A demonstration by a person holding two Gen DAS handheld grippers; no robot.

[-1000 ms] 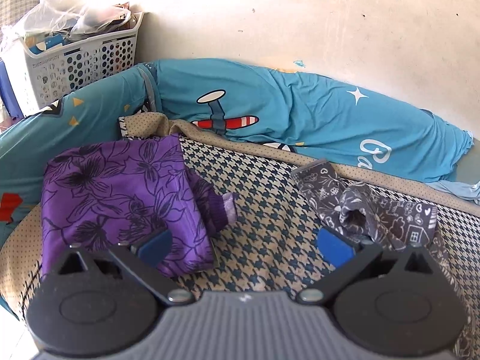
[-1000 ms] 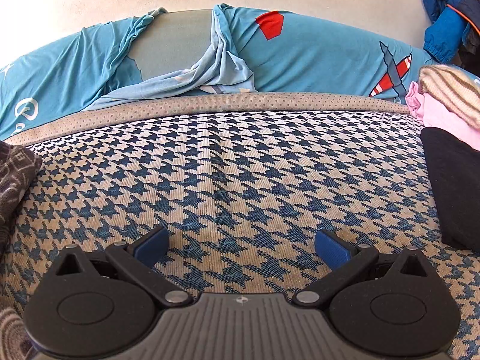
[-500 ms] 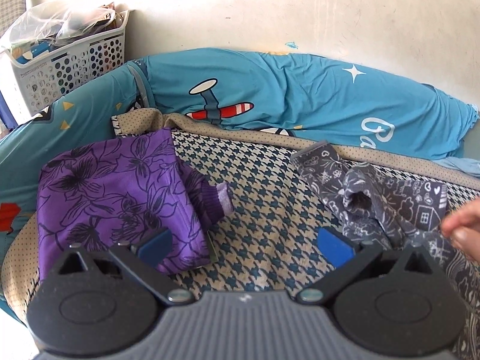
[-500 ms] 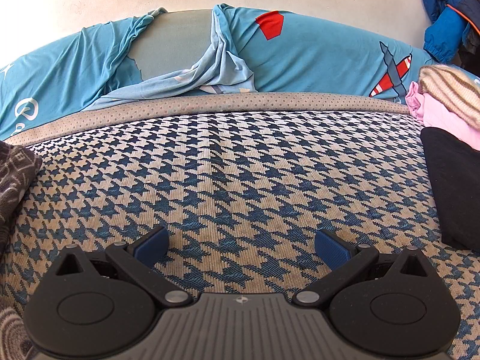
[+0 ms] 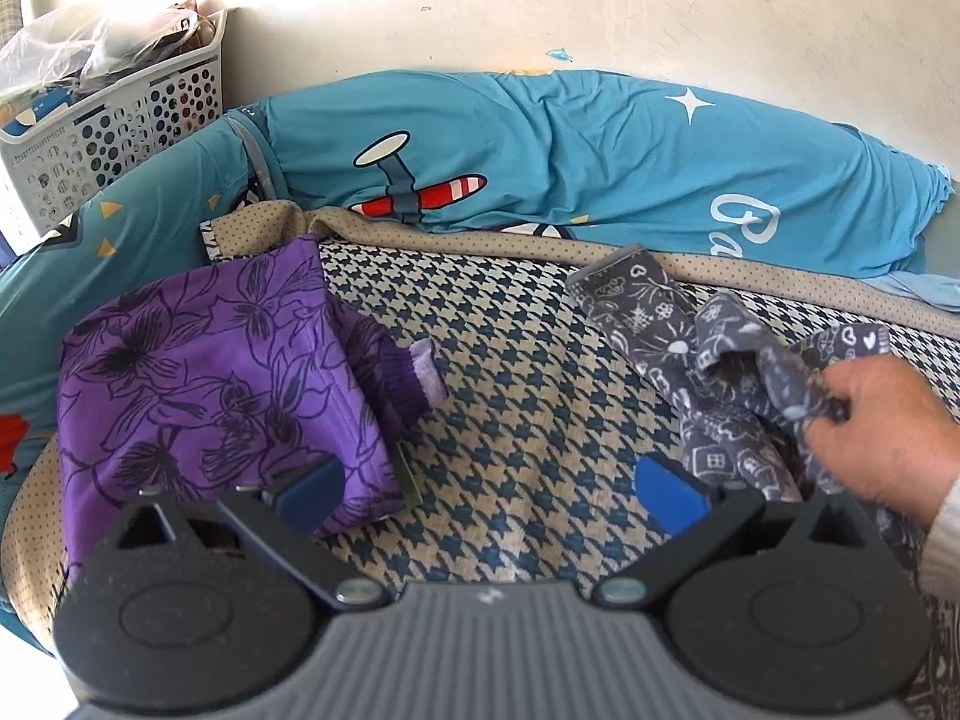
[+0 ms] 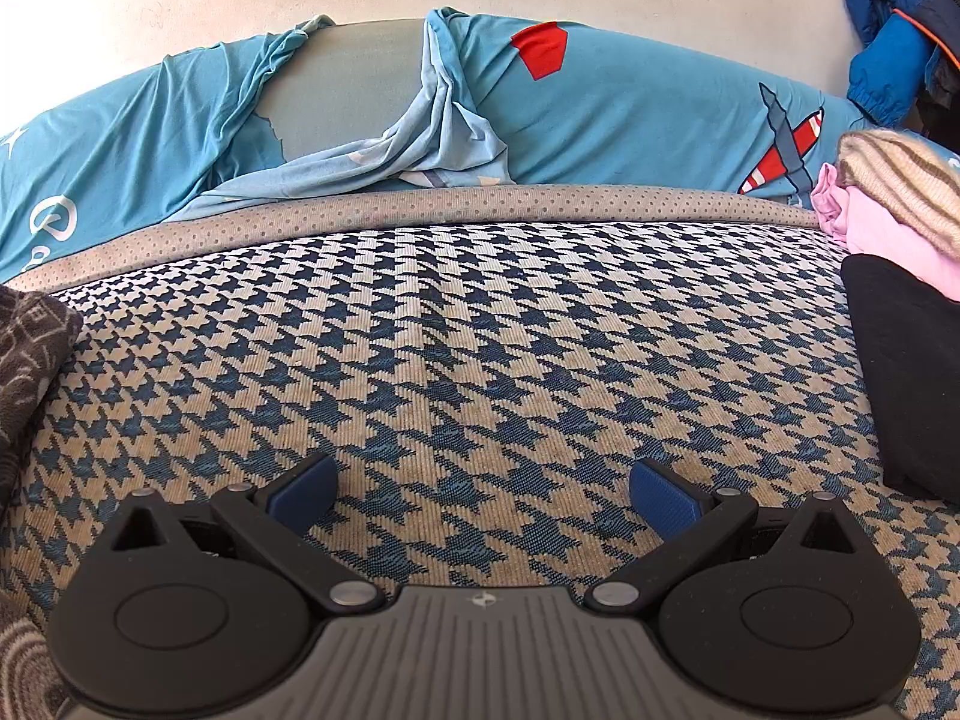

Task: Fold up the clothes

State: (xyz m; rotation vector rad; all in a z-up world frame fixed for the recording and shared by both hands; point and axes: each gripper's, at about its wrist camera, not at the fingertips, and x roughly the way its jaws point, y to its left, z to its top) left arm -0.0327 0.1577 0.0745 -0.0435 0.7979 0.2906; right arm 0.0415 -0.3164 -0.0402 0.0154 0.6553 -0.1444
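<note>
Houndstooth mat (image 6: 480, 360), purple garment (image 5: 222, 384), basket (image 5: 120, 126)

You've got a coarse woven houndstooth mat (image 6: 480, 360), a smooth purple garment (image 5: 210, 384) with ribbed cuff, soft grey printed cloth (image 5: 708, 360), and a glossy plastic basket (image 5: 120, 132).

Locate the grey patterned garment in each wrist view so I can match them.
Left wrist: grey patterned garment right of centre, a bare hand gripping it.
Right wrist: only its edge at the far left.
Shared landmark: the houndstooth cover.
</note>
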